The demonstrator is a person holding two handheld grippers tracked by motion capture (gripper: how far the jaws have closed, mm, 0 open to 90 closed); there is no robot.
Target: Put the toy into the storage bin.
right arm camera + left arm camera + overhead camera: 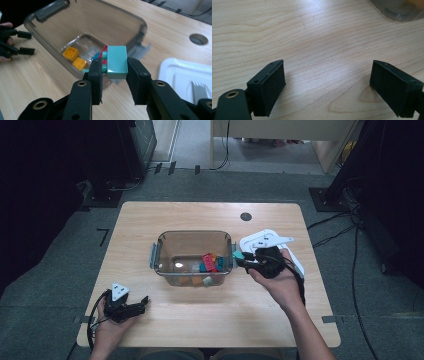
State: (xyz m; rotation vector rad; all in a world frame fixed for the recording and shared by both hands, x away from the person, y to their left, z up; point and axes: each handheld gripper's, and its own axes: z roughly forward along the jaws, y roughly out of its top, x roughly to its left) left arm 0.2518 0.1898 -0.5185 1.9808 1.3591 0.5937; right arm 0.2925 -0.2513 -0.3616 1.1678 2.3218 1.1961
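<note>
In the high view, the right gripper [241,258] hangs at about three o'clock of the clear plastic bin [161,251], just outside its right rim, with its jaws pinching a teal brick [238,254]. The right gripper view shows that grip closely: the right gripper [114,70] has both black pads pressed against the sides of the teal brick [116,61], which stands upright between them, studs facing the left pad, above the near edge of the bin [45,13]. Inside the bin lie two yellow bricks [71,53], a red brick [104,53] and other coloured pieces toward the corner nearest the gripper. At three o'clock of the bin on the table [200,215], partly under the right hand [280,282], lies the white lid [260,239]. The left gripper [137,307] rests at about seven o'clock of the bin, well apart from it, near the table's front edge. In the left gripper view its jaws stand spread wide over bare wood, nothing between them.
</note>
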